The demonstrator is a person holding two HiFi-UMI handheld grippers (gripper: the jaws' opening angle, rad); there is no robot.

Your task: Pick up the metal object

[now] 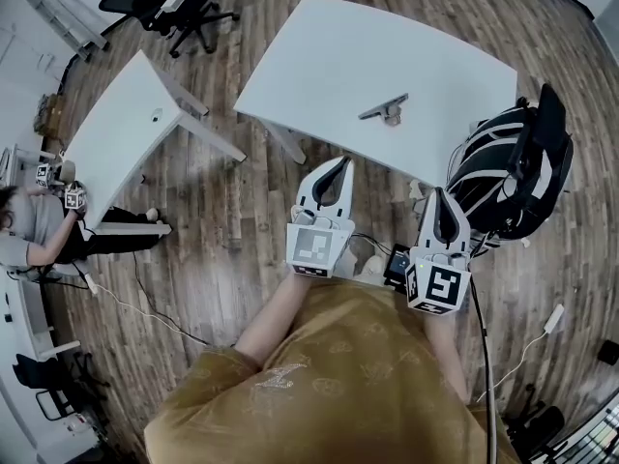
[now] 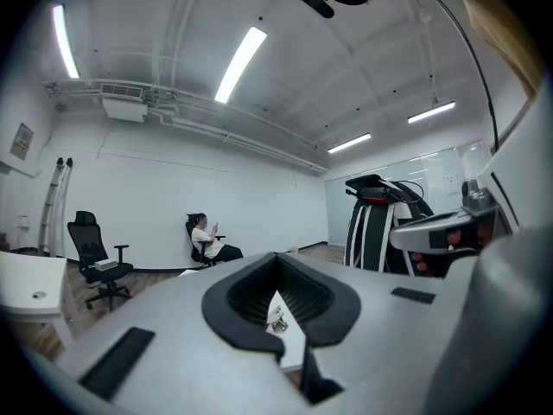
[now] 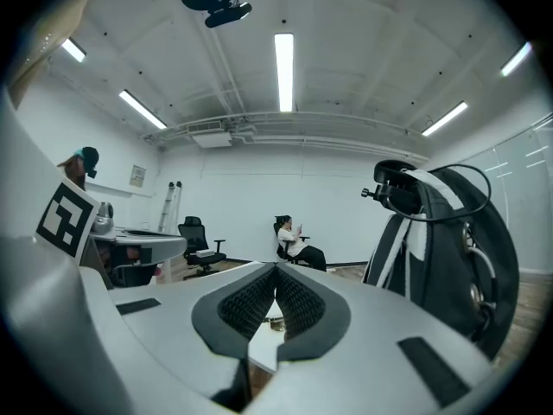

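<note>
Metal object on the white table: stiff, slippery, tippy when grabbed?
Probably rigid: the metal object reads as a flat grey bar on a small stubby part. Likely slick: bare-looking metal on the smooth white table, so a push may slide it. The bar seems to overhang the stub, so grabbing one end might pivot or rock it.

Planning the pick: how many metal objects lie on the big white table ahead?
1: a grey metal object lies near the middle of the big white table; nothing on it appears hidden.
</note>
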